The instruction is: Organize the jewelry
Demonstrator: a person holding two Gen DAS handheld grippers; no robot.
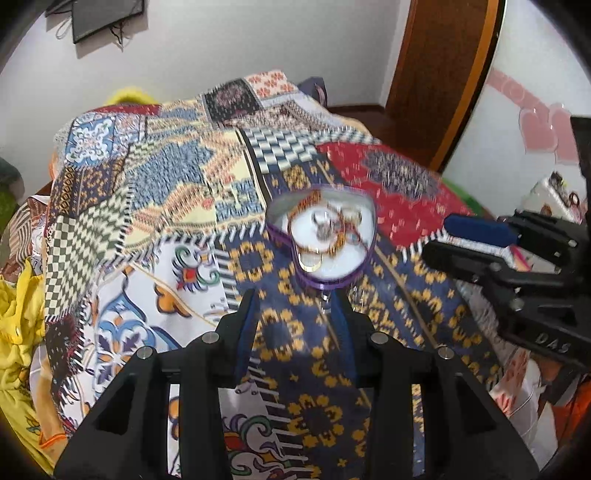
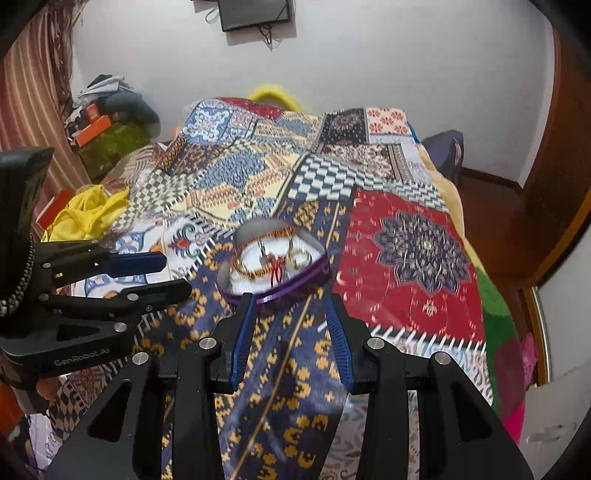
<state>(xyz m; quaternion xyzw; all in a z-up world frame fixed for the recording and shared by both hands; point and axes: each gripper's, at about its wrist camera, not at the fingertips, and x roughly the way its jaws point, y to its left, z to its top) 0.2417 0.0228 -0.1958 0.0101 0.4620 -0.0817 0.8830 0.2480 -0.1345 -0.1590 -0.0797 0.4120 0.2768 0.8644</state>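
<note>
A heart-shaped purple box (image 1: 347, 275) with a white inside sits on the patchwork bedspread (image 1: 166, 177). It holds bangles, rings and a red thread piece (image 2: 275, 267). The box also shows in the right wrist view (image 2: 295, 286). My left gripper (image 1: 295, 302) is open, its fingers just short of the box's near tip. A small silver piece (image 1: 325, 302) lies between the fingertips. My right gripper (image 2: 290, 301) is open, its left finger (image 2: 246, 314) against the box's near wall. Each gripper shows in the other's view, the right one (image 1: 461, 240) and the left one (image 2: 162, 275).
The bed fills most of both views. Yellow cloth (image 2: 88, 212) and clutter lie at its left side. A wooden door (image 1: 439, 74) and floor lie to the right. A dark frame (image 2: 256, 13) hangs on the white wall behind.
</note>
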